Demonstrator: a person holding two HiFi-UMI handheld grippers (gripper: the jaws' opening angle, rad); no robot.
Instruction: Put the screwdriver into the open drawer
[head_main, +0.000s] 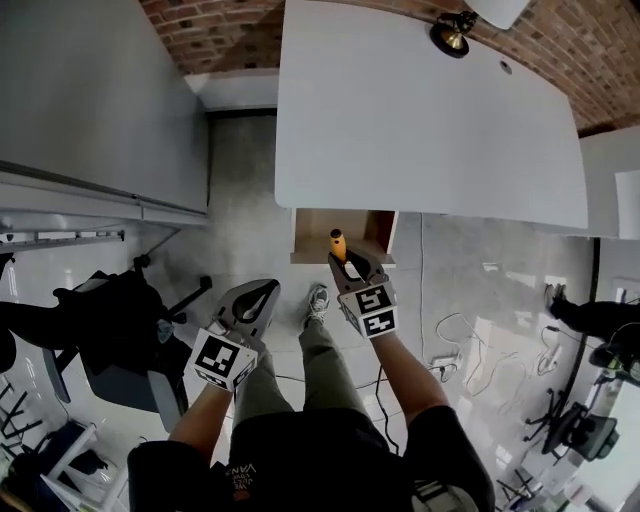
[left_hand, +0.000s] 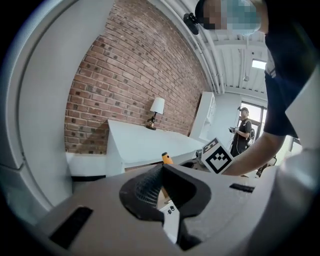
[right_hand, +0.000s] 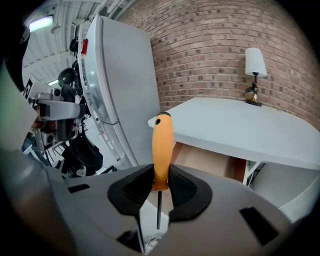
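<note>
An orange-handled screwdriver (head_main: 338, 243) stands upright in my right gripper (head_main: 346, 264), just in front of the open wooden drawer (head_main: 375, 232) under the white table (head_main: 420, 120). In the right gripper view the jaws are shut on the handle's lower end (right_hand: 162, 150), and the thin metal shaft (right_hand: 158, 207) points back between them. The drawer (right_hand: 210, 161) lies beyond and below the handle. My left gripper (head_main: 266, 290) hangs lower left of the drawer, shut with nothing in it. From the left gripper view the handle tip (left_hand: 166, 158) peeks over its closed jaws.
A small lamp (head_main: 453, 32) stands at the table's far edge by the brick wall. A tall white cabinet (head_main: 90, 100) fills the left. A dark chair (head_main: 120, 330) sits lower left, and cables (head_main: 460, 340) lie on the floor to the right. Another person (left_hand: 243, 131) stands far off.
</note>
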